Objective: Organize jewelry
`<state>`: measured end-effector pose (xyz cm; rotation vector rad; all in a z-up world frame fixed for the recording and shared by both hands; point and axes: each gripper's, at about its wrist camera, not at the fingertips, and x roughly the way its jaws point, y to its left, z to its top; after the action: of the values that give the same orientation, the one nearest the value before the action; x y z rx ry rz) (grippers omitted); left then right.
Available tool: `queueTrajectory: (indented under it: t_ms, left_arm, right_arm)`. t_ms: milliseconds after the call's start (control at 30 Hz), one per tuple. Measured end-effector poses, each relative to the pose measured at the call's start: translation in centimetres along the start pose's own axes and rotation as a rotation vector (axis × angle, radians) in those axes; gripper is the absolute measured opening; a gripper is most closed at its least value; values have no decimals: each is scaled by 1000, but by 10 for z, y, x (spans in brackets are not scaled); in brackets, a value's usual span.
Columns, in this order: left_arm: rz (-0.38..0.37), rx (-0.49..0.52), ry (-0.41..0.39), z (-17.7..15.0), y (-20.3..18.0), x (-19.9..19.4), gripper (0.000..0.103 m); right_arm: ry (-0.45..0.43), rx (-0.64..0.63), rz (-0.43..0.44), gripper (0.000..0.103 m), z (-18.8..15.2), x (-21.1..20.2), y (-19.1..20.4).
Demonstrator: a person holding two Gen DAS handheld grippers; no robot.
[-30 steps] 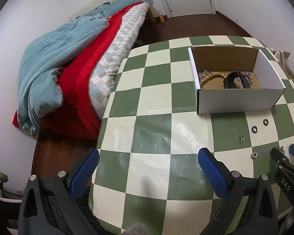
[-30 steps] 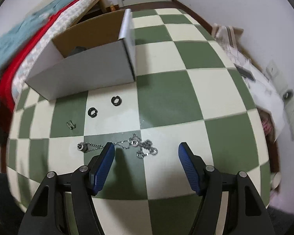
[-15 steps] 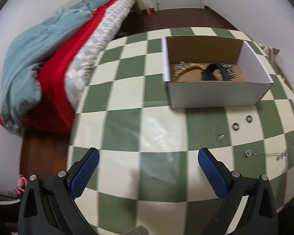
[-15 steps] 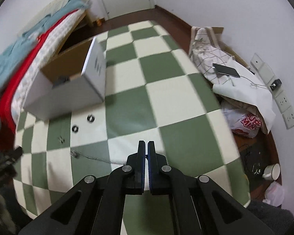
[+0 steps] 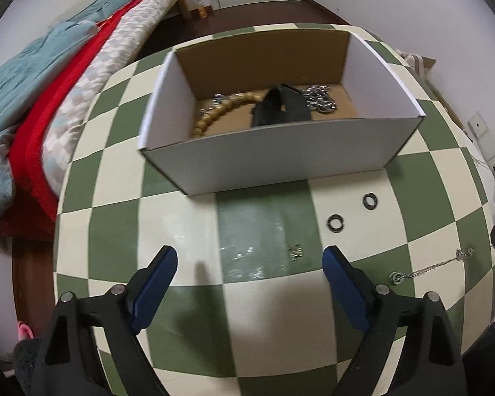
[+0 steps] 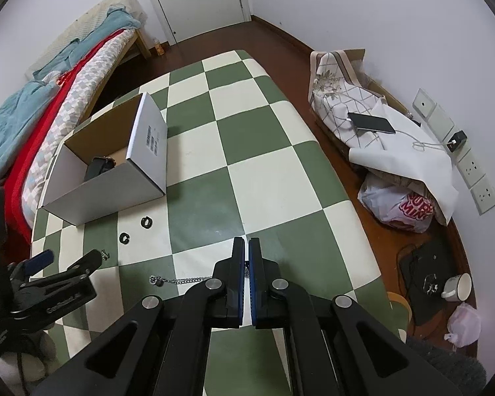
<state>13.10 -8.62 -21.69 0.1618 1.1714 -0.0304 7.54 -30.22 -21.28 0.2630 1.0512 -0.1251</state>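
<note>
From the left wrist view, the left gripper (image 5: 247,264) hung over the checkered table (image 5: 267,316) with its blue jaws spread wide and nothing between them. They had just been closing a little. A tiny silver clasp (image 5: 295,251) lay at about 1 o'clock from the middle of the jaws, just inside the right pad. Two small black rings (image 5: 335,222) sat further out at 2 o'clock. The white box (image 5: 274,161) stood at 12 o'clock, with a bead bracelet (image 5: 221,115) and a black band (image 5: 280,107) already inside. The silver chain (image 5: 429,268) lay far off at 3 o'clock, stretched from left to right, its other end running toward a dark tip at the picture's edge.

From the right wrist view, the right gripper (image 6: 246,250) had its jaws pressed together, and they looked to be pinching one end of the chain (image 6: 181,279). The rest of the chain trailed out toward 9 o'clock, lying flat on the table (image 6: 264,165) with a little round end piece at its far tip. The box (image 6: 105,188) stood at about 10 o'clock from these jaws, well apart. The left gripper (image 6: 66,260) showed at 9 o'clock, close to the clasp (image 6: 105,254) and the rings (image 6: 145,222).

So the right hand was the one nearer the chain, and I think it would need to carry it up and over toward 10 o'clock. The long loose tail might drag or catch on the box wall. The left hand was nearer the clasp.
</note>
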Motion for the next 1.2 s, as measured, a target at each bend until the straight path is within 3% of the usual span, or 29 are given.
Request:
queueTrajectory:
  t_ms: [33, 133, 200, 300, 600, 1200]
  left_arm:
    - [-5, 5, -5, 0, -3, -1, 85]
    - [-29, 24, -1, 1, -9, 1, 61]
    - [-47, 33, 11, 2, -11, 5, 27]
    - [-72, 37, 26, 0, -12, 11, 7]
    - [-88, 21, -16, -5, -2, -11, 6]
    - [-165, -99, -137, 11, 75, -107, 5]
  right_arm:
    - [3, 0, -1, 2, 0, 2, 0]
    - [8, 1, -4, 2, 0, 5, 1]
    - [11, 4, -4, 2, 0, 7, 1]
    - [15, 4, -4, 2, 0, 10, 2]
    - [-5, 2, 27, 2, 6, -2, 9]
    - [-132, -104, 200, 2, 48, -97, 64]
